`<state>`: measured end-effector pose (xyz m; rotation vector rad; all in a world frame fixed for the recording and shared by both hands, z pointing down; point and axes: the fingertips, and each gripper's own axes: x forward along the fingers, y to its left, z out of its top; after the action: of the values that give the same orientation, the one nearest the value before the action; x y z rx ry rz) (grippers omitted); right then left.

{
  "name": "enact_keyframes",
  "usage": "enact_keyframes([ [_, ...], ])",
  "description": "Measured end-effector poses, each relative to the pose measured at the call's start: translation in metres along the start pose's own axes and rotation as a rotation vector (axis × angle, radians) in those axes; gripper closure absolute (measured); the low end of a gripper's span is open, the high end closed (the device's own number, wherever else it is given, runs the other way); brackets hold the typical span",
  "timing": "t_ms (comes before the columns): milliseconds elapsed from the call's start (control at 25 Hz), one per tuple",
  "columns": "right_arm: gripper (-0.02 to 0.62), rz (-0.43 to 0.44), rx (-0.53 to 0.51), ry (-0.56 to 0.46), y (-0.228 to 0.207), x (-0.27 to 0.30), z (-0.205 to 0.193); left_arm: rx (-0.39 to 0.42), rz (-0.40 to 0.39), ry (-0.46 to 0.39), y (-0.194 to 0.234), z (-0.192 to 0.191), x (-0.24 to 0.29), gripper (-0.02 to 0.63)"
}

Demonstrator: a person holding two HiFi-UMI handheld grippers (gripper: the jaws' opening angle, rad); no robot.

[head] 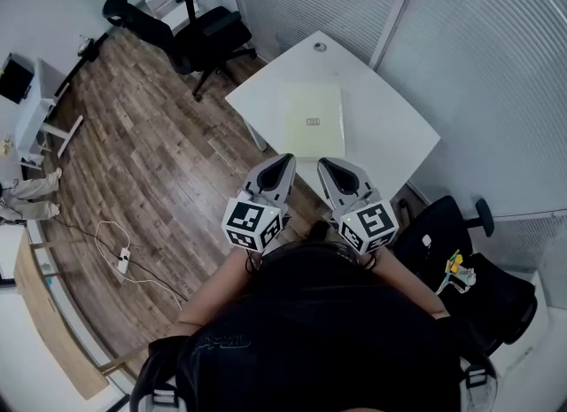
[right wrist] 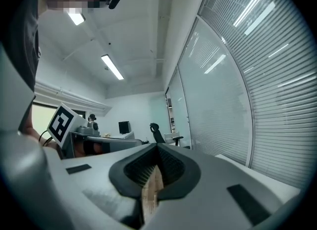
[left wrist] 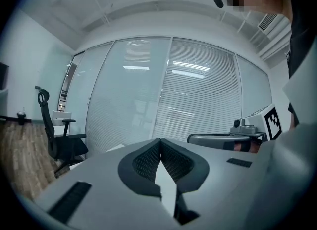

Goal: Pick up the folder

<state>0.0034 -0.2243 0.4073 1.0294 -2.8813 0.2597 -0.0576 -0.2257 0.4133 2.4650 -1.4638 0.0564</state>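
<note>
Folder (head: 314, 120), pale yellow and closed, lies flat near the middle of a white desk (head: 390, 127), with a small label on its cover. In the head view it sits at 12 o'clock from both tools, whose tips come close to its near edge without touching it.

The left tool (head: 286, 162) and the right tool (head: 324, 165) are held side by side at the desk's near edge, noses aimed toward the folder. Each carries a cube of square markers at its rear. The left tool's own camera shows its jaws pressed together with nothing between them. The right tool's camera shows the same, its jaws closed tip to tip and empty.

A person in a black shirt (head: 310, 330) holds both tools, forearms showing at 6 o'clock of the frame. A small round fitting (head: 320, 47), perhaps a cable port, sits on the desk at 12 o'clock from the folder.

A black office chair (head: 190, 29) stands on the wood floor (head: 151, 153) at 10 o'clock from the desk. A second black chair (head: 461, 268) stands at 4 o'clock. Glass walls with blinds (head: 478, 56) run behind the desk from 12 to 3 o'clock. A white cable (head: 124, 262) trails across the floor at 8 o'clock.
</note>
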Motion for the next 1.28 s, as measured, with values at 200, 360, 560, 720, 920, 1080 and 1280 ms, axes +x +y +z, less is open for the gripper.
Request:
enact_keyframes([
  [200,0.574,0.014,0.006,0.006,-0.03,-0.009,-0.005,-0.011,0.056,0.012,0.008,-0.009,0.016,0.592],
  [360,0.574,0.013,0.011,0.015,-0.043,-0.009,-0.009,-0.011,0.088,0.005,0.014,-0.01,0.019,0.592],
  [560,0.574,-0.002,0.005,0.016,-0.062,-0.01,-0.01,-0.019,0.107,0.009,0.019,-0.012,0.03,0.592],
  [720,0.574,-0.028,0.002,0.017,-0.076,-0.008,-0.008,-0.027,0.103,0.023,0.027,-0.015,0.037,0.592],
  [920,0.574,-0.047,-0.004,0.028,-0.09,0.003,-0.009,-0.04,0.092,0.044,0.038,-0.02,0.049,0.592],
  [1080,0.574,-0.063,0.007,0.051,-0.107,0.014,-0.017,-0.035,0.075,0.067,0.047,-0.024,0.064,0.592],
  [1280,0.574,-0.08,0.041,0.1,-0.125,0.033,-0.036,-0.032,0.067,0.118,0.066,-0.036,0.078,0.592],
])
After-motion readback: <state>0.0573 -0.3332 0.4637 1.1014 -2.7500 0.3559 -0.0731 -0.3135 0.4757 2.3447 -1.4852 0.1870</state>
